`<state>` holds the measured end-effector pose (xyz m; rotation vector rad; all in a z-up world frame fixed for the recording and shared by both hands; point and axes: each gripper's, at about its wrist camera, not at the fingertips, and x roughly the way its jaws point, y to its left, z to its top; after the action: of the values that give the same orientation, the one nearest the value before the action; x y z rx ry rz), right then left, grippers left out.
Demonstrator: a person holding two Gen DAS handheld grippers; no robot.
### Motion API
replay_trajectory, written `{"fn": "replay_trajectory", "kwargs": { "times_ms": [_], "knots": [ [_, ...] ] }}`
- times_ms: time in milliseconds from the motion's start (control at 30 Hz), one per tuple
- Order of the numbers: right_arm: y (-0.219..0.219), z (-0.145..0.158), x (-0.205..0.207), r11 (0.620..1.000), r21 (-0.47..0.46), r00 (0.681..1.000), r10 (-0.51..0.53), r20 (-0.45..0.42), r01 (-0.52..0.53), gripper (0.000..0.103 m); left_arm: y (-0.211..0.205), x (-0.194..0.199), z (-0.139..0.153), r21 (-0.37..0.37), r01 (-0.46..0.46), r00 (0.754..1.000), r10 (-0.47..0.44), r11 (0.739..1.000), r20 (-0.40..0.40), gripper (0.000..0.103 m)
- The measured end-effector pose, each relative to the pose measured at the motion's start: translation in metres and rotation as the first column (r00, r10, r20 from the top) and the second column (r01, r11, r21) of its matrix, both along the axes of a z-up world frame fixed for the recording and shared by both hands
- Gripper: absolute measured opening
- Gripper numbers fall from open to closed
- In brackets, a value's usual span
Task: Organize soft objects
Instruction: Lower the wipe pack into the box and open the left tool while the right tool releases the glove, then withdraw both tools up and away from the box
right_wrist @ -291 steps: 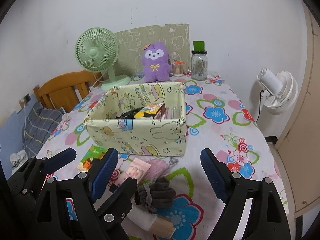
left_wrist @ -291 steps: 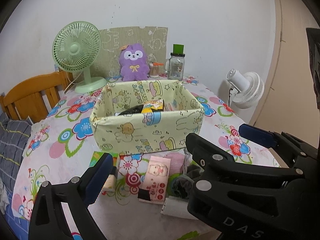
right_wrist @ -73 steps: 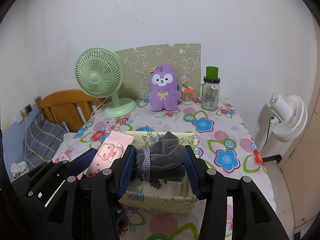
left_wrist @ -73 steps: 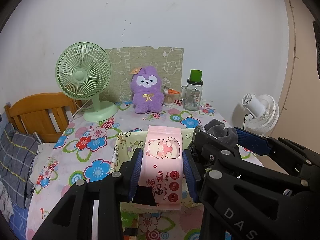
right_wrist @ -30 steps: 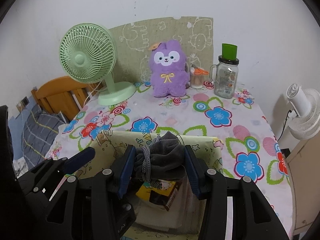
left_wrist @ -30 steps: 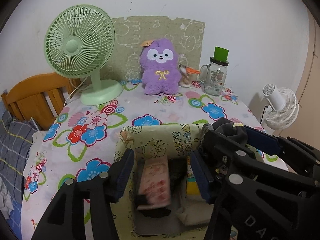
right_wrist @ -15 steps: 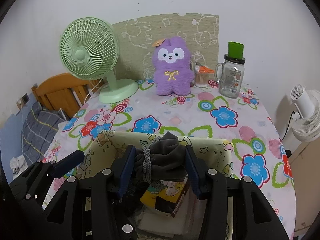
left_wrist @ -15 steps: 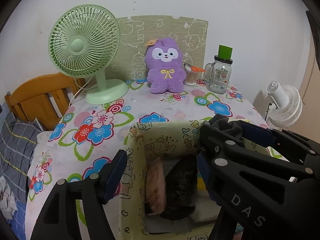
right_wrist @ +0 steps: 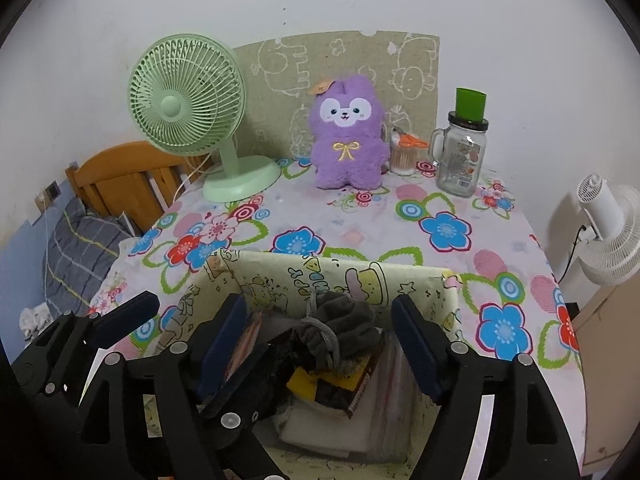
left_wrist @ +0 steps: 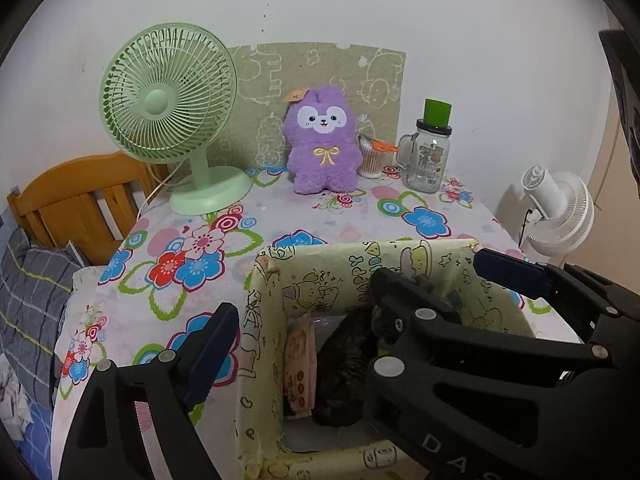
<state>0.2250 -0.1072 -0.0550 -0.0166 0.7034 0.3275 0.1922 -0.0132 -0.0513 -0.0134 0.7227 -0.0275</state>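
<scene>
A pale yellow cartoon-print fabric box (left_wrist: 276,276) (right_wrist: 408,280) stands on the flowered table. In it a pink wet-wipes pack (left_wrist: 299,364) stands on edge by the left wall. A grey drawstring pouch (right_wrist: 344,324) lies on a yellow-and-black packet (right_wrist: 340,384) in the box. My left gripper (left_wrist: 304,344) is open and empty over the box's left side. My right gripper (right_wrist: 320,340) is open, its blue pads on either side of the pouch and apart from it.
At the back stand a green desk fan (left_wrist: 172,120), a purple plush toy (left_wrist: 322,144), a cotton-swab cup (left_wrist: 370,156) and a glass jar with green lid (left_wrist: 430,152). A white fan (left_wrist: 556,212) is at the right, a wooden chair (left_wrist: 80,196) at the left.
The right gripper has opened and let go of the grey pouch, which now lies in the box. The left gripper, having dropped the wipes pack earlier, has opened wider and drawn back a little.
</scene>
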Motion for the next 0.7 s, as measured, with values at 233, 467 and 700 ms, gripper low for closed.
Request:
{"fn": "replay_trajectory", "kwargs": {
  "times_ms": [233,467,700],
  "knots": [
    [-0.007,0.007,-0.016,1.000,0.012,1.000,-0.005,0.018,0.004,0.085,-0.003,-0.015,0.009,0.003,-0.003,1.000,0.003,1.000,0.024,0.093],
    [-0.011,0.017,-0.034,1.000,0.020,0.999,-0.013,0.045,0.012,0.088,-0.006,-0.031,0.017,0.010,-0.010,0.999,0.010,1.000,0.047,0.095],
    [-0.015,0.024,-0.052,1.000,0.021,0.997,-0.017,0.071,0.016,0.092,-0.010,-0.046,0.023,0.015,-0.001,0.998,0.000,1.000,0.065,0.096]
  ]
}}
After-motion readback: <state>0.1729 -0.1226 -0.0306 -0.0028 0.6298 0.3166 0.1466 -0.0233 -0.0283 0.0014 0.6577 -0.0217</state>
